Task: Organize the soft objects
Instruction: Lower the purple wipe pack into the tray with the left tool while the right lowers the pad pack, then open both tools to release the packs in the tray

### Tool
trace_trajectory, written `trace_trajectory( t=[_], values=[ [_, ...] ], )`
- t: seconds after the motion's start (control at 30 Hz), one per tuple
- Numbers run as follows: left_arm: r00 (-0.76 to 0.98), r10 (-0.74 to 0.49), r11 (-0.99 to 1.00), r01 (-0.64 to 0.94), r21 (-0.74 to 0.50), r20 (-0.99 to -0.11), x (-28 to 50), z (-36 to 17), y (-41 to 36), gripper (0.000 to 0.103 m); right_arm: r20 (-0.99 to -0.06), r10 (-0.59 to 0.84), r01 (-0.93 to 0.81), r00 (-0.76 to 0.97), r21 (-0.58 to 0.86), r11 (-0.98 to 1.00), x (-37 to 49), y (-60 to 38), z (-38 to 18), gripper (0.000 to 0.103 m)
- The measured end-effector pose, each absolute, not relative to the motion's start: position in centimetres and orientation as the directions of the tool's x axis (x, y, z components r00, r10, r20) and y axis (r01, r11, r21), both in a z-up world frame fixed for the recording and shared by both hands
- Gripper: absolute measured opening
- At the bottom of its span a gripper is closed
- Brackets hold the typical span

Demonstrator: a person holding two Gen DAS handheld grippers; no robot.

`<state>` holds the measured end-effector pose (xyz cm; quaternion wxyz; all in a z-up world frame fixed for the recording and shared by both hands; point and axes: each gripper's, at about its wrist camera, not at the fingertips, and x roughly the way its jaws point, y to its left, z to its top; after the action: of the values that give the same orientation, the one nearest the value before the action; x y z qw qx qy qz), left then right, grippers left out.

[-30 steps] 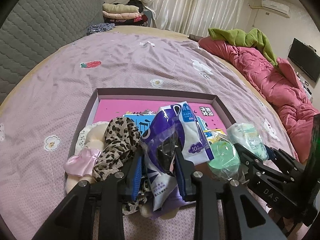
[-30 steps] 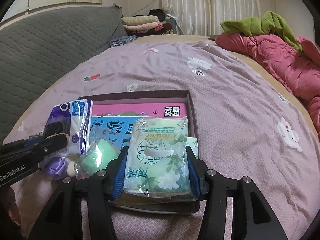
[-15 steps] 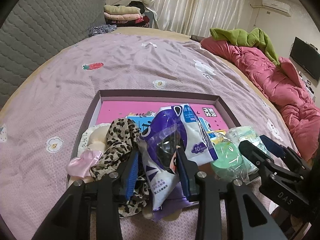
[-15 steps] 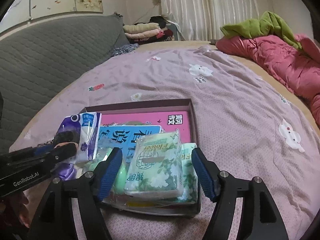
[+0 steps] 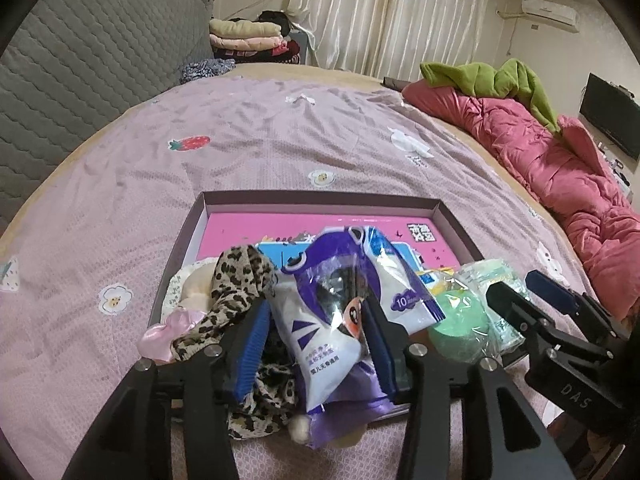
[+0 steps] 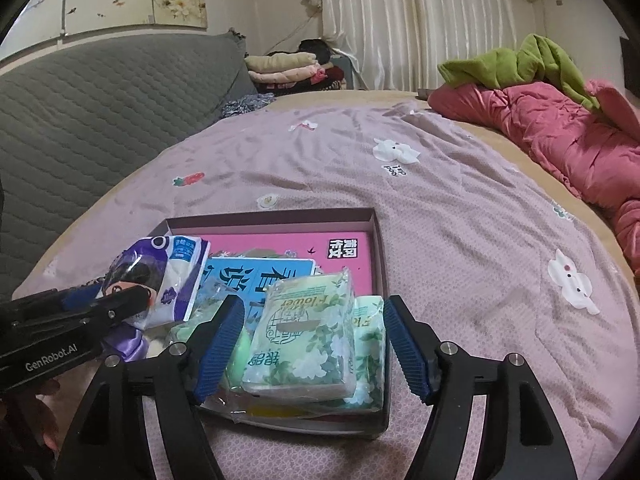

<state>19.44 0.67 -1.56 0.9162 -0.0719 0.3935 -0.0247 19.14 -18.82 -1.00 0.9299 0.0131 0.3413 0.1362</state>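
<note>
A purple-and-white tissue pack (image 5: 340,304) leans on the pile in the shallow dark box (image 5: 320,197). It stands between the blue pads of my left gripper (image 5: 316,344), whose jaws are opening; a dark gap shows beside the left pad. In the right wrist view a green flower-print tissue pack (image 6: 304,336) lies on another like it in the box's near right corner (image 6: 378,240). My right gripper (image 6: 312,350) stands open around it, both pads clear of it. Leopard-print cloth (image 5: 236,280), a pink bow (image 5: 176,328) and a green round item in plastic (image 5: 460,320) also fill the box.
Pink and blue books (image 5: 280,228) line the box floor. The box rests on a mauve bedsheet (image 5: 240,140). A pink quilt (image 5: 540,152) with a green blanket (image 5: 488,76) lies at the right, a grey quilted headboard (image 5: 80,60) at the left, folded clothes (image 5: 248,36) behind.
My right jaws spread wide and let go of the green flower pack, which now rests in the box. My left jaws widened around the purple pack.
</note>
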Motion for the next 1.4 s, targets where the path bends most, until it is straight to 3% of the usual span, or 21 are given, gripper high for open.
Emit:
trace_trajectory(
  t=[0.3, 0.43, 0.7, 0.83, 1.13, 1.4],
  values=[
    [0.729, -0.103, 0.986, -0.012, -0.163, -0.677, 19.0, -0.6, 1.1, 0.054, -0.616, 0.254, -0.238, 0.745, 0.110, 0.965, 18.8, -19.1, -0.7, 0.074],
    [0.748, -0.099, 0.985, -0.022, -0.173, -0.656, 18.7, 0.1, 1.5, 0.067, -0.613, 0.254, -0.238, 0.748, 0.110, 0.965, 18.7, -19.2, -0.5, 0.074],
    [0.757, -0.072, 0.987, -0.038, -0.153, -0.650, 18.2, 0.8, 1.5, 0.068, -0.599, 0.256, -0.243, 0.759, 0.105, 0.964, 18.3, -18.9, -0.1, 0.075],
    [0.763, -0.070, 0.991, -0.019, -0.131, -0.642, 17.5, 1.4, 1.2, 0.075, -0.574, 0.257, -0.242, 0.778, 0.104, 0.965, 17.6, -19.2, 0.4, 0.077],
    [0.788, -0.051, 0.995, -0.012, -0.099, -0.614, 14.9, 2.9, 0.4, 0.076, -0.499, 0.263, -0.249, 0.826, 0.096, 0.964, 14.1, -19.9, 2.2, 0.078],
    [0.790, -0.019, 0.994, -0.049, -0.093, -0.613, 12.0, 2.8, 0.6, 0.076, -0.510, 0.268, -0.237, 0.818, 0.126, 0.963, 11.5, -19.7, 2.5, 0.079]
  ],
)
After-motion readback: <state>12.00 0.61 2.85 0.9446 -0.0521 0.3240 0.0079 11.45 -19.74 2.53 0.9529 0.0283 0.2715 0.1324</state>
